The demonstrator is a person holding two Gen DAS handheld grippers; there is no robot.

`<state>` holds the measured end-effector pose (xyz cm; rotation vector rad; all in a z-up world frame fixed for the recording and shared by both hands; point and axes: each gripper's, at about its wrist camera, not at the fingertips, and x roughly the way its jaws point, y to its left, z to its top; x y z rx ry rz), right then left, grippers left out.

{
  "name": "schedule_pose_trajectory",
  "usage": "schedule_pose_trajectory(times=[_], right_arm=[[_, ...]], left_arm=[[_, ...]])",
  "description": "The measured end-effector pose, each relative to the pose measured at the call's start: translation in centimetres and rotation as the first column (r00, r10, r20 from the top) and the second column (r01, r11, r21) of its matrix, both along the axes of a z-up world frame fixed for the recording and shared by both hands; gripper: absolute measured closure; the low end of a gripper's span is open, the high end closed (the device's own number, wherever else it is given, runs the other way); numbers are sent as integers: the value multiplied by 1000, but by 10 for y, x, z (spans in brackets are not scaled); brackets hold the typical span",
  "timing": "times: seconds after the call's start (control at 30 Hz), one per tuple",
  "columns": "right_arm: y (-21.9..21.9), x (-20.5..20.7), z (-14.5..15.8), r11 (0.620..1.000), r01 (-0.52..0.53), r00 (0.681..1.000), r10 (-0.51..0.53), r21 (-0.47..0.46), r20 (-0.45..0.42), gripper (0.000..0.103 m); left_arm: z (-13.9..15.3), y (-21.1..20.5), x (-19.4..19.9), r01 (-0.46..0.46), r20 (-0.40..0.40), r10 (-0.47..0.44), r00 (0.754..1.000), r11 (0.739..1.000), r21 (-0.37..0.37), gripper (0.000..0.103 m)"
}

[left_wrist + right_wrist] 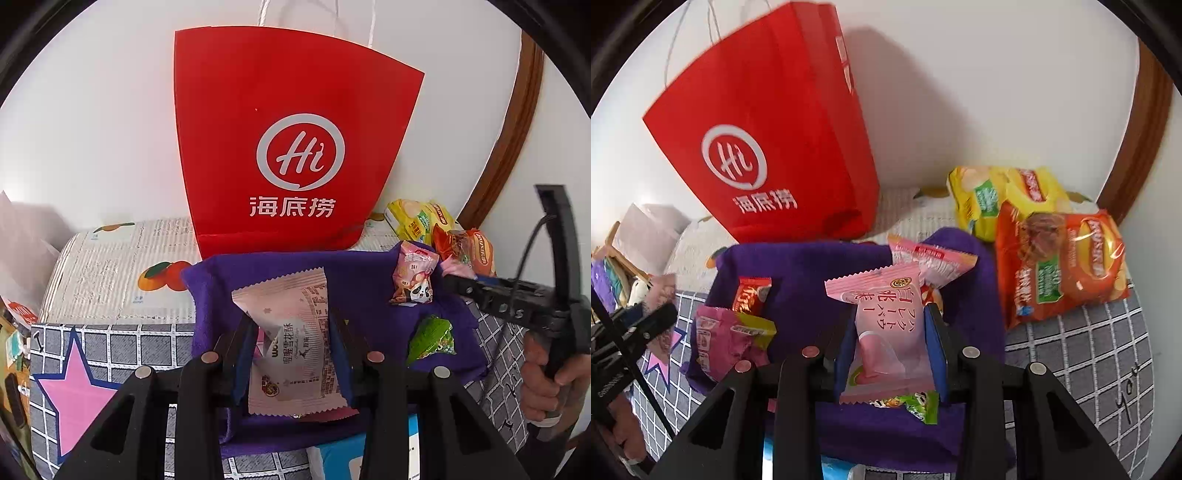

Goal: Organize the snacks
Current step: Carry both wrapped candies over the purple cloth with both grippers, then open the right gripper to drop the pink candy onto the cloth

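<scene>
Both claws grip a snack: left claw (293,347) holds a pale pink packet (295,343), right claw (890,350) a pink wafer packet (886,332), above the purple cloth (332,273). Next, I judge, carry them to the red bag (291,140).

Setting: a home, likely a bedroom or living corner. Evidence: soft surface covered in grey grid-patterned fabric with a pink star (79,387); far side, a cream quilted cover printed with oranges (122,273), against a plain white wall (92,110). Red paper restaurant carrier bag with white cord handles (291,147) stands at the wall. Curved brown wooden frame (517,122) far right.
</scene>
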<state>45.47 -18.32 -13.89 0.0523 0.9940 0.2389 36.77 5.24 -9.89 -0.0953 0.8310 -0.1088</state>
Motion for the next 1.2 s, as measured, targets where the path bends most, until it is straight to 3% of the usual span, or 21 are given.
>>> schedule_pose_trajectory(times=[0.43,1.2], right_arm=[[13,9,-27,1000,-2,998,2,-11,-65,66],[21,14,-45,999,4,994,-8,-39,-111,66]], left_arm=[[-7,-3,3,9,-20,-9,1000,1000,0,67],[-7,-4,3,8,-24,-7,1000,1000,5,67]])
